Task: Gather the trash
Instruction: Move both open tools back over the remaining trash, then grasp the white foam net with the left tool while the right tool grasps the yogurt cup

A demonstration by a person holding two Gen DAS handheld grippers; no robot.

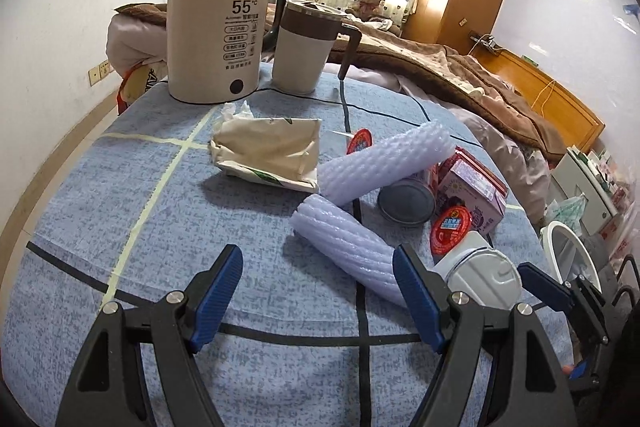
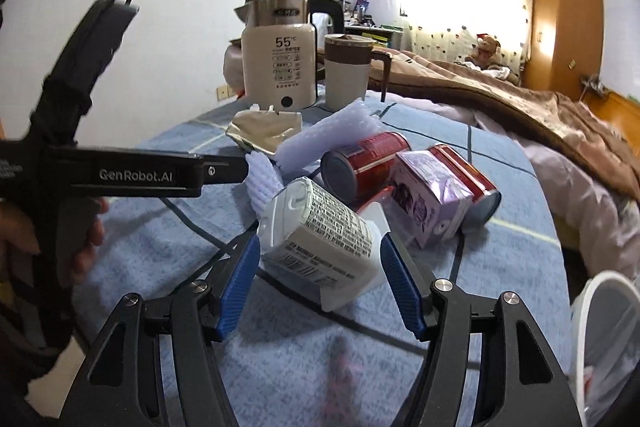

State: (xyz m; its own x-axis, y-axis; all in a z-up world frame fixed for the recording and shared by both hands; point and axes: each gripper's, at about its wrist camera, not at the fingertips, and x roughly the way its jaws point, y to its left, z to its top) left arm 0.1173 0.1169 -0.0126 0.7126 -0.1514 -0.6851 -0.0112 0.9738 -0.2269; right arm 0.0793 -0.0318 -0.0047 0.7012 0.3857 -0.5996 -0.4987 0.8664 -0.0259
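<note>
My left tool point(image 1: 318, 291) stands wide with nothing between its blue pads, hovering over the blue cloth-covered bench point(image 1: 120, 227). Just beyond its right pad lies a ribbed foam sleeve point(image 1: 344, 247), and a second, netted foam sleeve point(image 1: 384, 163) lies across behind it. Left of those is a crumpled tissue pack point(image 1: 268, 153).

My right tool point(image 2: 320, 279) has the white carton point(image 2: 320, 235) between its pads; the left pad looks just clear of it, and I cannot tell whether the right one touches. Beyond the carton are a red can point(image 2: 364, 163) on its side and a purple drink box point(image 2: 432, 199), touching each other, with another red can point(image 2: 476, 183) behind the box.

At the far end of the bench an electric kettle point(image 1: 216, 39) and a lidded mug point(image 1: 304, 47) stand side by side, with a black cord point(image 1: 345, 99) trailing through the trash. A bed with a brown blanket point(image 1: 460, 79) lies to the right.

A white bin rim point(image 2: 600, 291) is cut off at the right edge. The left tool's body and the hand holding it block the near left of the right wrist view.
</note>
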